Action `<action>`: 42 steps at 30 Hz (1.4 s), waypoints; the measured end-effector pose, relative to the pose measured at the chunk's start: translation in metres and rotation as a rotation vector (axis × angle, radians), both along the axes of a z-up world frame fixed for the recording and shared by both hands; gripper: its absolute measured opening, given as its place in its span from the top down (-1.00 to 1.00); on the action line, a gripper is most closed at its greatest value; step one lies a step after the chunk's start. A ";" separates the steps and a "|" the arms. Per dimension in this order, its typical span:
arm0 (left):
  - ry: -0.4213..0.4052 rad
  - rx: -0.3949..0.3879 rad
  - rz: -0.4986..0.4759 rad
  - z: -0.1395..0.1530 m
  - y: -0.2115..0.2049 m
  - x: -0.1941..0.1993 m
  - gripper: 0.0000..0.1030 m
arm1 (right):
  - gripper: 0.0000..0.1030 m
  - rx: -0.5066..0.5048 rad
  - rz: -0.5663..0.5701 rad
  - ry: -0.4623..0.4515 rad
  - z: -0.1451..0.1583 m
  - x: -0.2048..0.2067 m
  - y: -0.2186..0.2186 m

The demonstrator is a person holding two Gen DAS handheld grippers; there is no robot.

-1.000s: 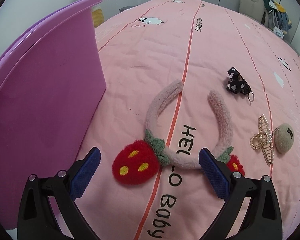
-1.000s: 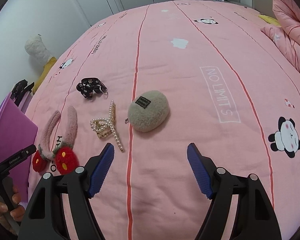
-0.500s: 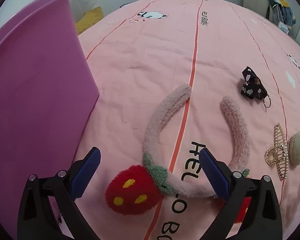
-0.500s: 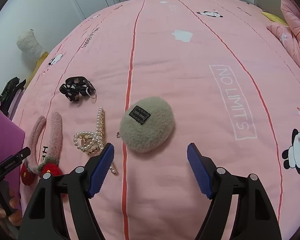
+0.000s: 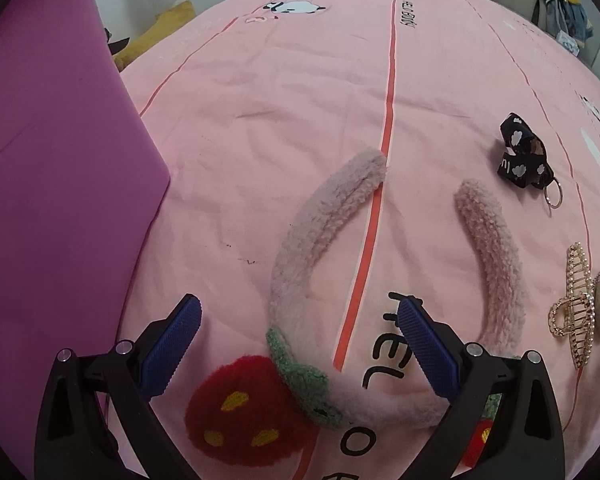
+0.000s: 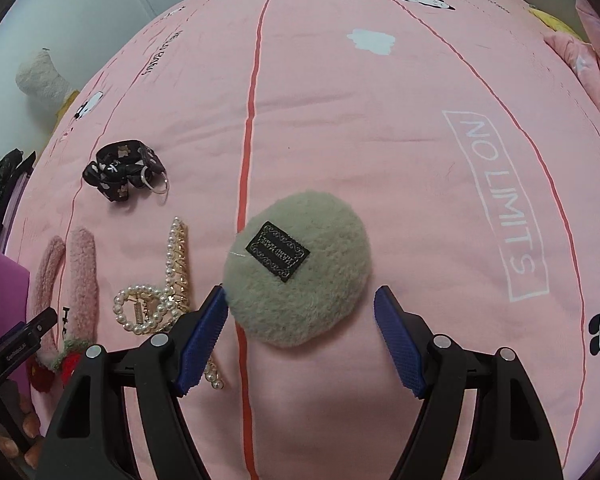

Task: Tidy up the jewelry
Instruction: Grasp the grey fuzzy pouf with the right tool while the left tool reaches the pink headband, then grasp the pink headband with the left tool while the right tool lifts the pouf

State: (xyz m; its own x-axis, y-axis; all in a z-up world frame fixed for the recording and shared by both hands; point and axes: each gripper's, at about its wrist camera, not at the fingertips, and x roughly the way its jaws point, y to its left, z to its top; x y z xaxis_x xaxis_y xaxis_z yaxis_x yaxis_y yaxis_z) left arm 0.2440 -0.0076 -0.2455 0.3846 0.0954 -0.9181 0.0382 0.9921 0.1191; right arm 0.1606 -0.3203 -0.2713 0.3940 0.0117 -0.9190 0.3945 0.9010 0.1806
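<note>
Soft even indoor light, faint shadows, no glare — strong fisheye bending, dark vignetted corners, mostly sharp

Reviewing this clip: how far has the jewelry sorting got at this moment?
Nothing looks done: the strawberry headband, pearl claw clip, black strap and fuzzy beige pouch all lie on the pink bedspread. In hand: nothing. The left gripper, jaws open, straddles the headband; the right gripper, open, flanks the pouch. Left: everything. The purple bin stands beside; its inside is not visible.
</note>
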 end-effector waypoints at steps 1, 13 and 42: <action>0.007 0.007 0.003 -0.004 0.000 0.003 -0.87 | -0.40 0.003 -0.003 0.007 -0.002 0.001 -0.001; 0.045 0.006 0.025 -0.028 0.003 0.026 -0.89 | -0.51 -0.123 0.030 0.045 -0.016 0.018 0.012; 0.013 -0.047 0.003 0.014 -0.013 -0.056 0.81 | 0.04 -0.052 0.012 -0.087 0.032 -0.046 0.013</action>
